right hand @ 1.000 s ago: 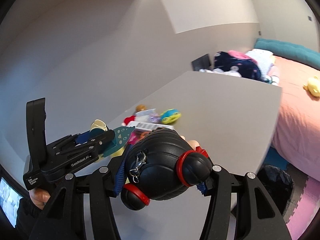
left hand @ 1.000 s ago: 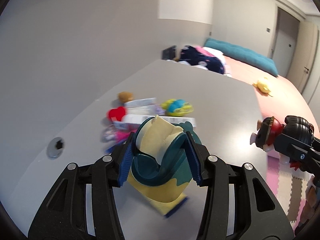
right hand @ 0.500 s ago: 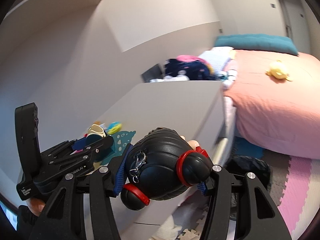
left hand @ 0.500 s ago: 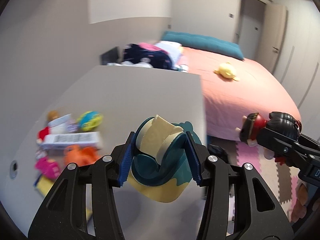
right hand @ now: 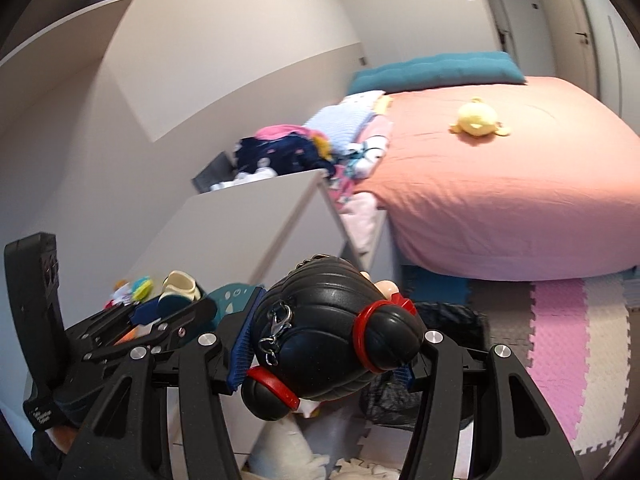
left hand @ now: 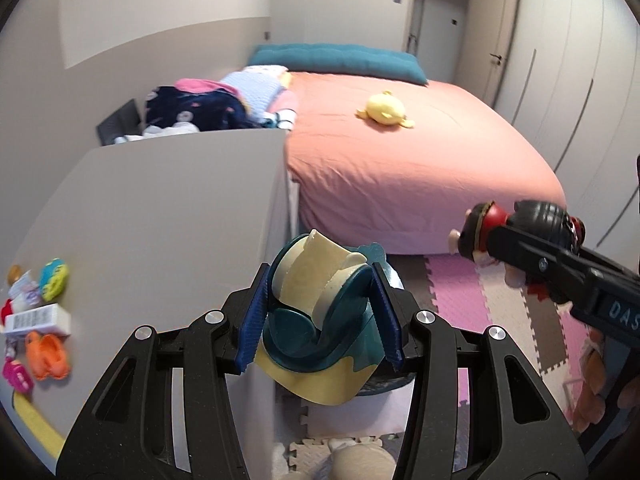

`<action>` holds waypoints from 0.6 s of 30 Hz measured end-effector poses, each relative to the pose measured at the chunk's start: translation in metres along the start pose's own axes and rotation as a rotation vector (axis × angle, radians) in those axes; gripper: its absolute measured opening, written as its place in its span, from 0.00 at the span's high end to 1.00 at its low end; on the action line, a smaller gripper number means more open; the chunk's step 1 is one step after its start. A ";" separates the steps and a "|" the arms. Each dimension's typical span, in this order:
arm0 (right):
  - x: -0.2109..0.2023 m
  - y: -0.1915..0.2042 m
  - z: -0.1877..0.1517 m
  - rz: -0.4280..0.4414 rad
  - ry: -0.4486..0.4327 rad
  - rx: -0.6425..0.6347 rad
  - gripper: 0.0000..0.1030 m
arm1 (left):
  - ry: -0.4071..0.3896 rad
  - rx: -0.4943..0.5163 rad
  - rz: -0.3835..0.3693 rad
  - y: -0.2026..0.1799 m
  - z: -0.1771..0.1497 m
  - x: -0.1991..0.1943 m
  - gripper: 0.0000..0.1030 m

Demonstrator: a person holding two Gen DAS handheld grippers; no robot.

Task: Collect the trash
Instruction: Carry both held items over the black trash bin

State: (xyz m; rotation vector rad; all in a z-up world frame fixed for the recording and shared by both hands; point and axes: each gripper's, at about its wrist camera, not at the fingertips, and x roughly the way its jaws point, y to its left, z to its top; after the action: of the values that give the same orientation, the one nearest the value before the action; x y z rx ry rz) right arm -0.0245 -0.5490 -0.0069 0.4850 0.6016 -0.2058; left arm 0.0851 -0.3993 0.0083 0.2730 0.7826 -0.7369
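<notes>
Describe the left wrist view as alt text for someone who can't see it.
Two black fingers with blue pads clamp a teal and cream toy figure past the edge of a grey desk. Right of it, the other gripper carries a black-haired doll. Behind lies a pink bed with a yellow plush.

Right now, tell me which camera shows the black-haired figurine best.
The right wrist view: the black-haired figurine fills the centre, clamped in the right claw, though seen from behind. The left wrist view shows it small at the right edge, with its face side showing.
</notes>
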 end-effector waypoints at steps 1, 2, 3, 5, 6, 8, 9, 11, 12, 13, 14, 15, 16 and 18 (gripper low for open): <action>0.001 -0.005 0.001 -0.011 0.000 0.003 0.45 | 0.009 0.008 -0.007 -0.007 0.000 0.007 0.54; 0.001 -0.013 0.002 -0.025 0.001 0.006 0.45 | 0.014 0.012 -0.013 -0.011 0.000 0.010 0.54; 0.003 -0.018 0.004 -0.035 0.002 0.008 0.45 | 0.023 0.021 -0.021 -0.017 0.000 0.016 0.54; 0.008 -0.028 0.007 -0.055 0.007 0.015 0.45 | 0.035 0.035 -0.031 -0.026 -0.002 0.021 0.54; 0.011 -0.033 0.008 -0.062 0.011 0.020 0.45 | 0.046 0.044 -0.039 -0.031 -0.003 0.027 0.54; 0.017 -0.041 0.010 -0.071 0.021 0.035 0.45 | 0.061 0.051 -0.046 -0.036 -0.004 0.036 0.54; 0.022 -0.044 0.011 -0.076 0.027 0.039 0.45 | 0.068 0.053 -0.052 -0.039 -0.005 0.040 0.54; 0.028 -0.049 0.012 -0.085 0.038 0.046 0.45 | 0.086 0.060 -0.058 -0.042 -0.006 0.051 0.54; 0.032 -0.052 0.013 -0.089 0.044 0.047 0.45 | 0.096 0.063 -0.060 -0.043 -0.006 0.057 0.54; 0.036 -0.054 0.014 -0.095 0.050 0.048 0.45 | 0.104 0.065 -0.058 -0.044 -0.006 0.061 0.54; 0.041 -0.058 0.016 -0.105 0.056 0.049 0.45 | 0.112 0.065 -0.056 -0.044 -0.006 0.065 0.54; 0.047 -0.060 0.019 -0.114 0.060 0.050 0.45 | 0.127 0.064 -0.055 -0.044 -0.006 0.072 0.54; 0.052 -0.064 0.022 -0.126 0.065 0.048 0.45 | 0.143 0.066 -0.060 -0.048 -0.007 0.075 0.53; 0.063 -0.070 0.030 -0.150 0.080 0.044 0.43 | 0.185 0.067 -0.062 -0.048 -0.004 0.089 0.39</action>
State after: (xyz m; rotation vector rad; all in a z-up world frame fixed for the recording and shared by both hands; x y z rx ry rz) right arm 0.0188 -0.6272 -0.0486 0.4925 0.7132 -0.3441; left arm 0.0920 -0.4763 -0.0567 0.3830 0.9456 -0.8053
